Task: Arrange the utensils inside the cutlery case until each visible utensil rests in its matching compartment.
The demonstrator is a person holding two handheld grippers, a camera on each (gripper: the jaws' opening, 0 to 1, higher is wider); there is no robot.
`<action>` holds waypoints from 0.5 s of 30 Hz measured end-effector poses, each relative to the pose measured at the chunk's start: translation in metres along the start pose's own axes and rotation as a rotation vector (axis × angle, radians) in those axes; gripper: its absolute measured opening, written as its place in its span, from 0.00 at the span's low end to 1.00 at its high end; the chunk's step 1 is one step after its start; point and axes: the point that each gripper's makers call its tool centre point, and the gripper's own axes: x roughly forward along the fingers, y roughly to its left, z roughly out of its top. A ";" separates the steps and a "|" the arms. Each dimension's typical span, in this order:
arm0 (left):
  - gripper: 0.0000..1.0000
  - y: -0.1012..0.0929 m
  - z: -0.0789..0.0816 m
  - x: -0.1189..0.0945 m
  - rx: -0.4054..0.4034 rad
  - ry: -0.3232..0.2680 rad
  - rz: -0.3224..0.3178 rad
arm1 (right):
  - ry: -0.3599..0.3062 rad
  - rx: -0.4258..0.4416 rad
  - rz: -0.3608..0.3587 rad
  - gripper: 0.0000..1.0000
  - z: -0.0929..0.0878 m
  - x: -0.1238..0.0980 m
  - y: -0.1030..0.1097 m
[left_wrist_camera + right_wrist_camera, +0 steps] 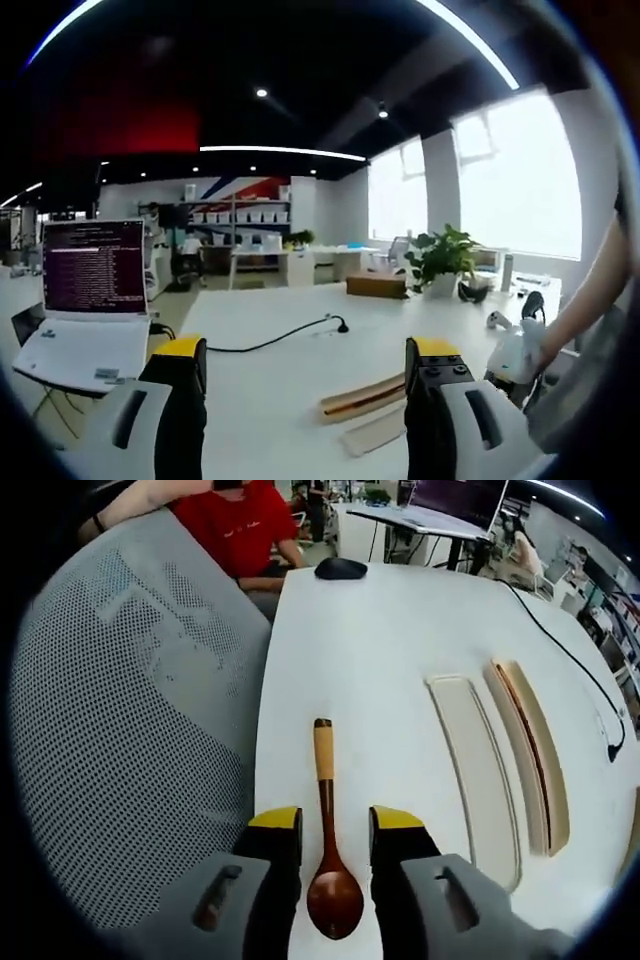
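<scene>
- Right gripper (334,832) hangs low over the white surface (380,650), jaws narrowly apart, 1 on each side of a wooden spoon (327,852); whether the tips touch the handle, I cannot tell.
- The spoon lies flat near the surface's edge beside a grey mesh chair back (130,730), dark bowl between the jaws, pale handle end pointing away from them.
- Just across from the spoon, toward the middle of the surface, lies the cutlery case (527,755) with a long pale lid (478,770) flat beside it; they lie side by side, close together.
- A black mouse (340,568) sits at the far edge, and a person in a red shirt (245,525) sits behind the chair.
- A black cable (570,650) runs along the surface past the case.
- Left gripper (306,363) is held up, looking across the surface (290,320); jaws wide apart, nothing between them.
- In the left gripper view the wooden case (362,398) lies between the 2 jaw tips, farther out, with the flat lid (372,432) close beside it.
- An open laptop (92,290) stands at 1 edge, a potted plant (445,258) and a cardboard box (377,285) at the far edge.
</scene>
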 end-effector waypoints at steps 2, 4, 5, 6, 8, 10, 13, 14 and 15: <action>0.84 -0.003 0.000 0.001 0.000 0.002 -0.010 | 0.014 -0.007 0.000 0.23 -0.003 0.005 0.001; 0.84 -0.004 0.000 0.001 0.007 0.001 -0.013 | 0.022 0.000 0.003 0.23 -0.006 0.009 0.002; 0.84 -0.004 0.000 0.001 0.007 0.002 -0.014 | 0.023 0.005 0.004 0.23 -0.007 0.010 0.002; 0.84 -0.005 0.000 0.001 0.006 0.002 -0.016 | 0.029 0.007 0.008 0.22 -0.009 0.011 0.003; 0.84 -0.005 0.000 0.001 0.000 0.001 -0.017 | 0.038 0.005 0.010 0.22 -0.011 0.012 0.004; 0.84 -0.004 0.001 0.000 -0.005 -0.003 -0.016 | 0.042 0.006 0.011 0.22 -0.012 0.013 0.004; 0.84 -0.006 0.000 0.000 -0.011 0.001 -0.021 | 0.051 0.001 0.010 0.21 -0.014 0.015 0.005; 0.84 -0.006 0.000 0.000 -0.009 0.002 -0.020 | 0.050 -0.002 0.007 0.20 -0.014 0.014 0.004; 0.84 -0.006 0.000 0.000 -0.008 0.000 -0.021 | 0.049 -0.002 0.007 0.20 -0.013 0.014 0.003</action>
